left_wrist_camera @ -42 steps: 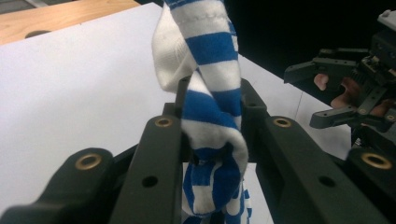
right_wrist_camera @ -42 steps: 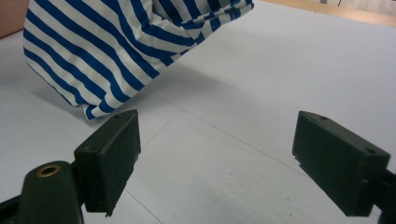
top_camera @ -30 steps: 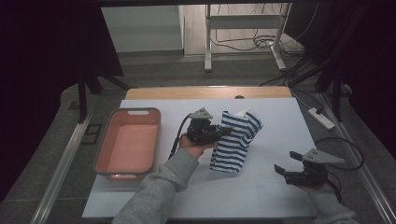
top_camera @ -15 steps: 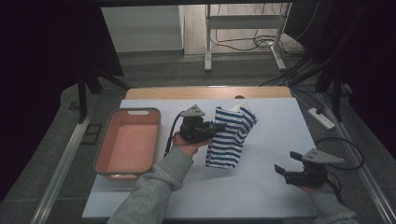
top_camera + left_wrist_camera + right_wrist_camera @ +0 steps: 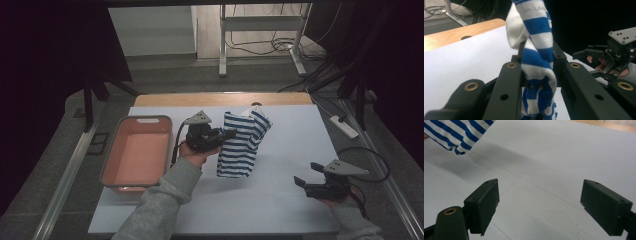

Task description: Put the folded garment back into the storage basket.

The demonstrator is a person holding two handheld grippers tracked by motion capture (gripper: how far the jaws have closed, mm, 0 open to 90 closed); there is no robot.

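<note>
Cloth: we see a blue-and-white striped cloth (image 5: 242,147) hanging bunched over the middle of the white table (image 5: 280,200), its lower edge near or on the surface; we cannot tell which.
Tray: at the left, an orange tray (image 5: 136,155) with a grey rim sits on the table, beside the left forearm.
Left gripper: the left gripper (image 5: 227,134) has its jaws clamped on a fold of the cloth, which fills the gap between them (image 5: 537,72).
Right gripper: the right gripper (image 5: 301,182) rests low at the table's right, jaws wide apart, nothing between them; bare table lies ahead.
In the way: the hanging cloth blocks the left gripper's forward look.
Change: we see the cloth and left gripper shifted left toward the tray since a second ago; the right gripper has stayed put.
</note>
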